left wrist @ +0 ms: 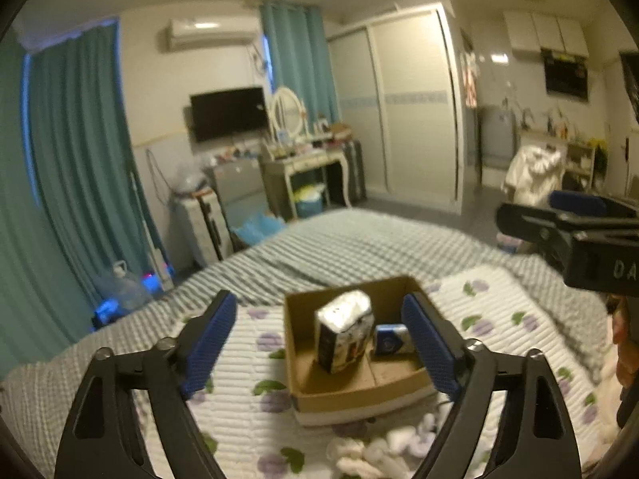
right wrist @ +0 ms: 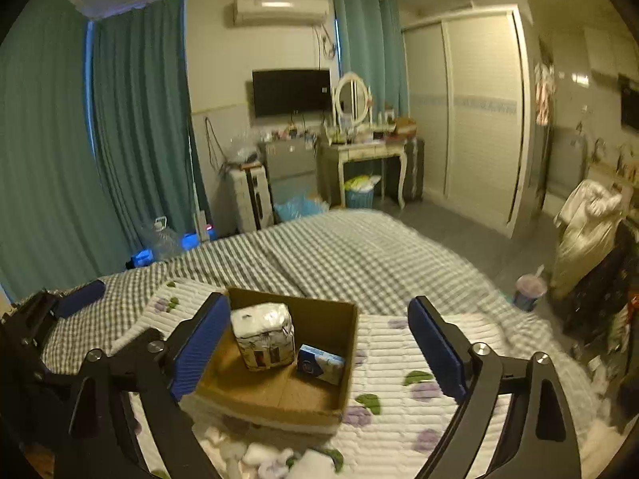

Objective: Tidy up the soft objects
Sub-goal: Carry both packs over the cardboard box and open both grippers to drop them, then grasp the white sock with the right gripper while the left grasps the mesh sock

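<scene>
An open cardboard box [left wrist: 391, 393] [right wrist: 279, 399] sits on a quilt printed with purple flowers on the bed. Inside it stand a white and black tissue pack [left wrist: 345, 329] [right wrist: 263, 333] and a small blue tissue pack [left wrist: 389, 339] [right wrist: 319, 363]. My left gripper [left wrist: 319, 343] is open and empty, held above the box's near side. My right gripper [right wrist: 319, 347] is open and empty, above the box too. A white fluffy soft object [left wrist: 383, 447] [right wrist: 259, 457] lies on the quilt just in front of the box. The right gripper also shows in the left wrist view [left wrist: 567, 223], and the left gripper in the right wrist view [right wrist: 60, 307].
The bed has a grey checked cover [left wrist: 339, 239] [right wrist: 351, 251]. Beyond it stand a dressing table [right wrist: 367, 151], a wardrobe [right wrist: 471, 119], teal curtains [right wrist: 131, 127], and a cup [right wrist: 529, 291] on the floor at right.
</scene>
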The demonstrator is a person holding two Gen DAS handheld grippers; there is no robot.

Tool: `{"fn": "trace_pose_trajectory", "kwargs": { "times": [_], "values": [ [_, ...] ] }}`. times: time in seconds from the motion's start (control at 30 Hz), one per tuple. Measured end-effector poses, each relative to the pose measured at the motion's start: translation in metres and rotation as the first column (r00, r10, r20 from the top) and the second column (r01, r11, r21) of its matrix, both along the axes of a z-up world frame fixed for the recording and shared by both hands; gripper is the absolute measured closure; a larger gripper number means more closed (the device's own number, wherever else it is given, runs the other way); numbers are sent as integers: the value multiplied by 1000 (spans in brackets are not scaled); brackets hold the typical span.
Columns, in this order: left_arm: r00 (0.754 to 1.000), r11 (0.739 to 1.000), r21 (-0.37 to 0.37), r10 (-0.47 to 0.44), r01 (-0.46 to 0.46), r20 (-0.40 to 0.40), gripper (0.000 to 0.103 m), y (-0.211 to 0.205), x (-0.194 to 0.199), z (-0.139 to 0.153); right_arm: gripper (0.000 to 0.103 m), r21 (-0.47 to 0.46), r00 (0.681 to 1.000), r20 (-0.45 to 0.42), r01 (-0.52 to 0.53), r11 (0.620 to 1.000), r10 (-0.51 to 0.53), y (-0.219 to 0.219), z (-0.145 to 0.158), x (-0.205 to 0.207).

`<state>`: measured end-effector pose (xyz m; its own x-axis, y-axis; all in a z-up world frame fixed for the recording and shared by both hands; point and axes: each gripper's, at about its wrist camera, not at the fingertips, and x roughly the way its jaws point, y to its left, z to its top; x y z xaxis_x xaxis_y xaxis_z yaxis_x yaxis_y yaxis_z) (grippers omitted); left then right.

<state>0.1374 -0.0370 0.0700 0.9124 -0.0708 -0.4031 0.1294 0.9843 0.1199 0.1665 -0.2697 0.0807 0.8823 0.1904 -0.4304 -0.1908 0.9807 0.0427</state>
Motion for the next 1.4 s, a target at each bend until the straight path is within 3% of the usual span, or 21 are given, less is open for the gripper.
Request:
{"fn": "trace_pose_trajectory", "kwargs": {
  "times": [0.17,0.33,0.53,0.9,1.07,1.2,1.33,1.4],
  "values": [
    [999,999,-33,42,-41,32,8,10,-53,23,7,-27,1000,7,4,1000,-4,-5,22,-65],
    [997,996,-49,80,-79,7,8,19,-83,14,4,-84,1000,-25,12,996,-14,-4,5,-113],
    [990,988,-88,119,-125,-76,8,37,-91,-33,4,-118,996,-85,15,993,-25,5,-54,-132],
    [946,983,-48,158,-179,-284,8,49,-63,-147,5,-108,947,-321,-52,993,14,34,-187,-83],
    [922,986,-54,128,-159,-365,8,45,-52,-181,14,-101,915,-402,-63,993,17,43,-226,-56],
    [907,991,-50,91,-121,-410,8,34,-47,-201,32,-80,893,-449,-73,994,29,42,-248,-45],
    [887,995,-62,42,-79,-459,9,20,-42,-218,54,-13,894,-444,-81,997,67,34,-247,-46],
    [879,997,-56,24,-57,-476,9,12,-39,-224,57,-9,903,-426,-66,998,55,27,-242,-48]
  ]
}}
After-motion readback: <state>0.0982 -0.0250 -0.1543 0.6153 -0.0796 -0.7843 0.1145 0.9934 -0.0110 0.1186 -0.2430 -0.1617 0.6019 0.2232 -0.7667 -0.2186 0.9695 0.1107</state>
